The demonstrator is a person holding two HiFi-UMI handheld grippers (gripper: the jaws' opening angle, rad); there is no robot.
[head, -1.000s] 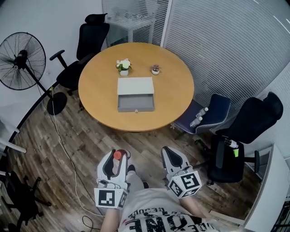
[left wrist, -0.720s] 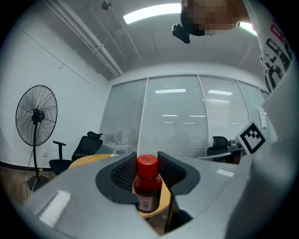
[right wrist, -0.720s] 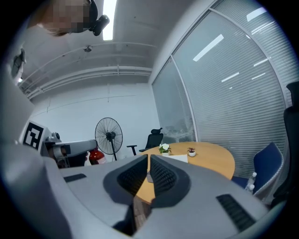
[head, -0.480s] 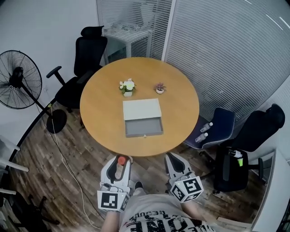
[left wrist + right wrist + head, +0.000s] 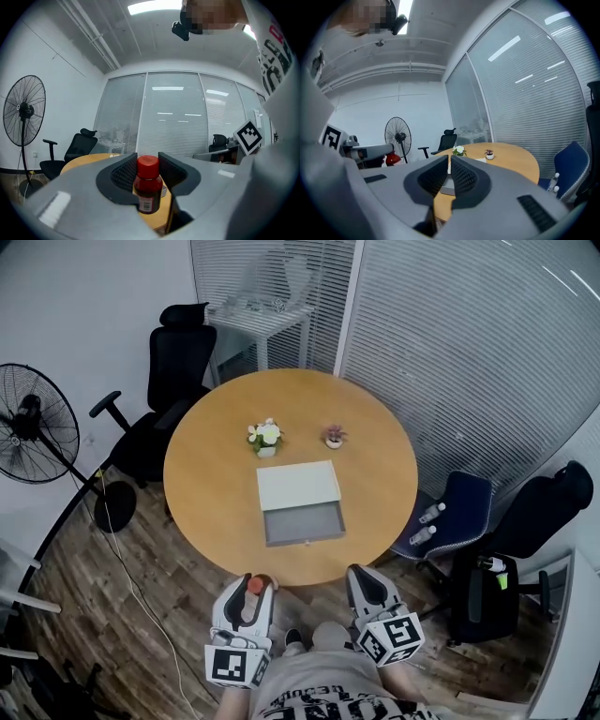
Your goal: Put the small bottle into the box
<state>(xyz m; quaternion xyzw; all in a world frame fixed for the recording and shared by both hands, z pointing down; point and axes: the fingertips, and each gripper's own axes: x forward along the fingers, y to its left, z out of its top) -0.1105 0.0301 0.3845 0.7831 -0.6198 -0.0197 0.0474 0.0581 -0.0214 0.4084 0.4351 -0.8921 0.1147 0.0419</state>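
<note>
The left tongs (image 5: pixel 143 163) grip a small bottle (image 5: pixel 148 190) with a red cap, upright, just short of the round desk's (image 5: pixel 206 474) near edge. The right tongs (image 5: pixel 449 162) are clenched on nothing. The box (image 5: pixel 298 487) sits open mid-desk, well apart from the bottle.

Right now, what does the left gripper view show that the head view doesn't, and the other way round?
Only the left gripper view: the small bottle with its dark red body and label, pinched between the pads of the left tongs, plus the ceiling lights. Only the head view: the box with its open grey tray, the blue chair with two bottles on it, and the wood floor. Both: the bottle's red cap, the round table, the standing fan and a black office chair.
</note>
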